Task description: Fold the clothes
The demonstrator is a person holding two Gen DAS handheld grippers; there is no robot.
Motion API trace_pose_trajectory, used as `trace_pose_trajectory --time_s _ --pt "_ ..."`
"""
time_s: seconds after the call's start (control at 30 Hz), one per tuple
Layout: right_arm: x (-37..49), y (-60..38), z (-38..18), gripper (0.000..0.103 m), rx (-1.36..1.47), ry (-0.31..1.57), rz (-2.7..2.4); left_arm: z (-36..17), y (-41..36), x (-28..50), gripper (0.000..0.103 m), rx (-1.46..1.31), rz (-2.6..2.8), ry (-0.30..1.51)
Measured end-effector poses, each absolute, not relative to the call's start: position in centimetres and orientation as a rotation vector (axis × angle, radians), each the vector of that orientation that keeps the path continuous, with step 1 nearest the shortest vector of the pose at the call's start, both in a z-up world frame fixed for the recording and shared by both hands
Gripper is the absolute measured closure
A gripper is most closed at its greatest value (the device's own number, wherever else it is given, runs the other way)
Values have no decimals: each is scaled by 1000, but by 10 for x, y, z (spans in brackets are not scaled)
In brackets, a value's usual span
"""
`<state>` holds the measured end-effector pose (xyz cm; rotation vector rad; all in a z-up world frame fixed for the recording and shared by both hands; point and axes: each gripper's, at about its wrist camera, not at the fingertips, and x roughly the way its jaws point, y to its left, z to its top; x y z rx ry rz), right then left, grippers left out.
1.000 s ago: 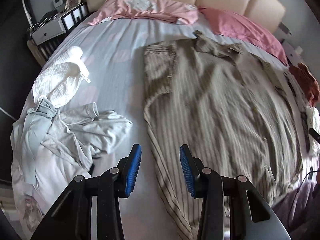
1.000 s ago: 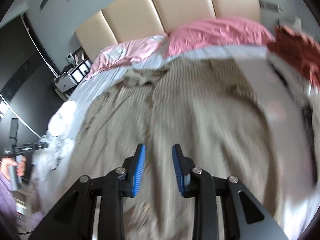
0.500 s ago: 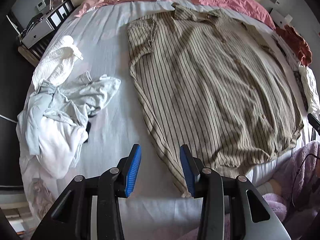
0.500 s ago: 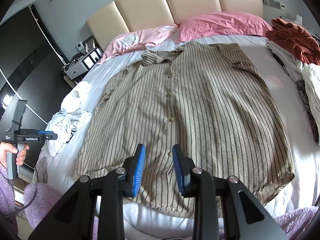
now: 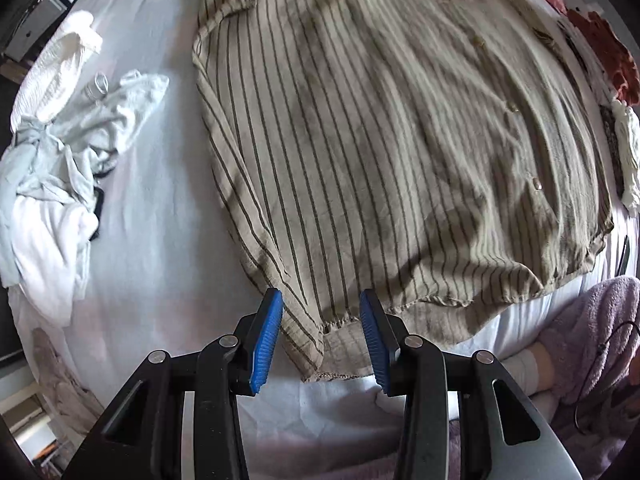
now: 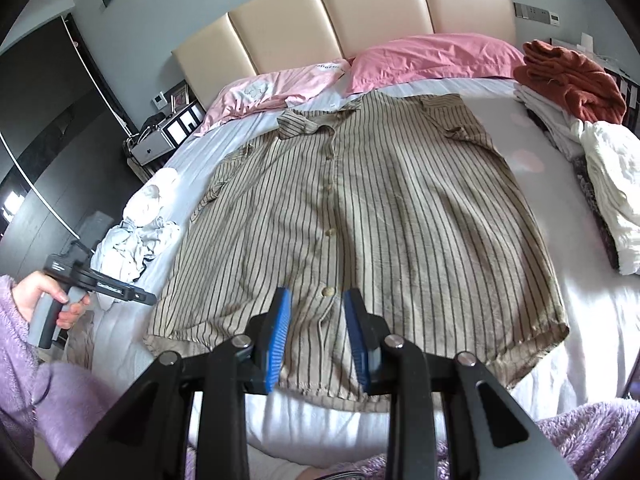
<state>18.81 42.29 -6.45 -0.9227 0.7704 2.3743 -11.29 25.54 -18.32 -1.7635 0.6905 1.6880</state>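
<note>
A pale print on the lighter pink pillow (image 6: 280,88) near the headboard (image 6: 340,20) is too small to read, and white lettering on the left gripper's (image 5: 320,330) black body, seen from the right wrist view, is illegible as well. The striped shirt (image 6: 360,208), beige with dark thin lines, lies spread flat and buttoned on the white bed sheet (image 5: 160,208), collar toward the pillows and hem toward the foot of the bed. The left gripper points down over the shirt's lower corner, its blue pads apart with the hem corner showing between them; whether they touch the cloth cannot be told. The right gripper (image 6: 316,336) hangs over the hem near the bottom button, jaws apart and holding nothing. A crumpled heap of pale clothes (image 5: 60,140) sits on the sheet well apart from the shirt on one side; on the other side lie folded white cloth (image 6: 612,184) and a rust-red garment (image 6: 572,76). A second, deeper pink pillow (image 6: 432,56) rests against the cream padded headboard. A nightstand (image 6: 168,136) stands beside the bed. A fuzzy lilac sleeve (image 6: 24,360) shows at the edge.
</note>
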Motion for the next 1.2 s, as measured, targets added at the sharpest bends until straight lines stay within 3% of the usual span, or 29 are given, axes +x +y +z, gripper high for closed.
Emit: trace_pose_trajectory --time_s 0.3,0.47,0.53,0.9,1.13,1.2 --pt "156 404 -73 75 -1039 737 2421 -227 236 -122 62 -1853 1719 649" --pt "137 392 -82 75 -1111 718 2427 -236 230 -119 91 -1832 1741 593" --pt "130 388 -86 75 -1135 710 2425 -229 228 -117 93 -1805 1750 564" --pt "76 362 -110 75 -1293 745 2474 -169 265 -95 94 -1591 1629 365" --pt "50 365 -130 75 -1360 815 2467 -195 341 -82 93 -1576 1491 404" --pt "45 371 -135 75 -1369 836 2461 -203 354 -90 86 -1569 1470 426"
